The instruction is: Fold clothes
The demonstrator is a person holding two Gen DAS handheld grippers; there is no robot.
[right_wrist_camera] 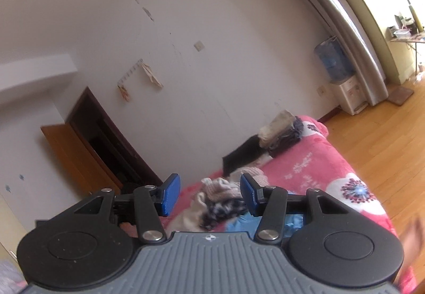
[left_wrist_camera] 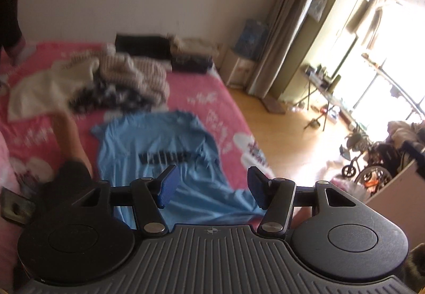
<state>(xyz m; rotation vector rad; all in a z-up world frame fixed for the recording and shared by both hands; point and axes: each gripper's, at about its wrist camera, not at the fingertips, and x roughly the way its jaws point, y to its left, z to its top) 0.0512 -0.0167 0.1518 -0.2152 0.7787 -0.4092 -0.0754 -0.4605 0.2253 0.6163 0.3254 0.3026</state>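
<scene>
Left gripper (left_wrist_camera: 211,186) is spread wide, blue pads (left_wrist_camera: 166,185) apart with nothing between them, hanging above the bed and clear of the cloth. Right gripper (right_wrist_camera: 209,194) same story: splayed, empty, raised higher and aimed mostly at the wall. Light blue T-shirt (left_wrist_camera: 159,145) lies spread on the pink bedspread (left_wrist_camera: 209,92), dark print face up, wrinkled, one sleeve pointing toward the far clothes. In the left wrist view the shirt sits directly ahead of and below the fingers, its near hem running under the tool body; no contact visible. In the right wrist view only a strip of the shirt shows just below the right pad, mostly hidden behind the linkage. Pile of unfolded clothes (left_wrist_camera: 117,81), cream, striped and dark patterned, lies beyond the shirt toward the wall, just beside its far edge. Folded stack (right_wrist_camera: 281,135) sits against the wall at the bed's far corner, well apart from both tools. Left view is motion-blurred, so fabric detail is soft. A person's bare leg (left_wrist_camera: 70,139) rests on the bedspread just left of the shirt.
</scene>
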